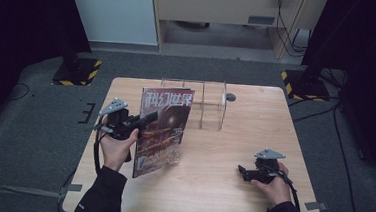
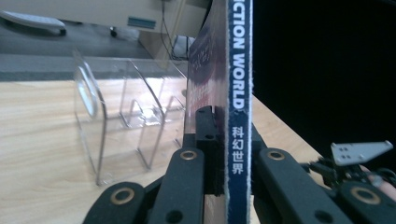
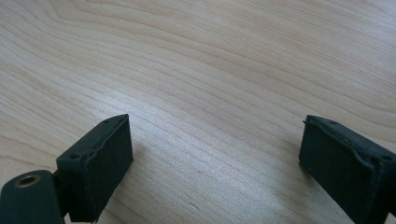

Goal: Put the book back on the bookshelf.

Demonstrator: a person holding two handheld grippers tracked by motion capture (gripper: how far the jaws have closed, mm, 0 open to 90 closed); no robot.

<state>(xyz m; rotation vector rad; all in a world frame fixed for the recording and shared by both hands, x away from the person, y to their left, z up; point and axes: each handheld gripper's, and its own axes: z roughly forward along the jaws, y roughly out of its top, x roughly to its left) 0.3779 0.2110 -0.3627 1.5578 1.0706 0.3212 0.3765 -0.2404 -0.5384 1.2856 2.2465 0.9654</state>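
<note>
A magazine (image 1: 161,131) with a dark red cover and white Chinese title stands upright on the wooden table (image 1: 223,153), left of centre. My left gripper (image 1: 147,119) is shut on its spine edge; in the left gripper view the blue spine (image 2: 238,116) runs up between the black jaws. Behind the magazine stands a clear acrylic file holder (image 1: 203,104), also in the left gripper view (image 2: 121,116), with its dividers empty. My right gripper (image 1: 241,171) rests low at the table's right front, open, with bare wood between its pads (image 3: 100,163).
Two black stands with yellow-striped bases (image 1: 75,70) sit on the grey floor beyond the table's far corners. A light wooden cabinet (image 1: 223,8) with cables stands at the back. A small dark disc (image 1: 230,97) lies beside the holder.
</note>
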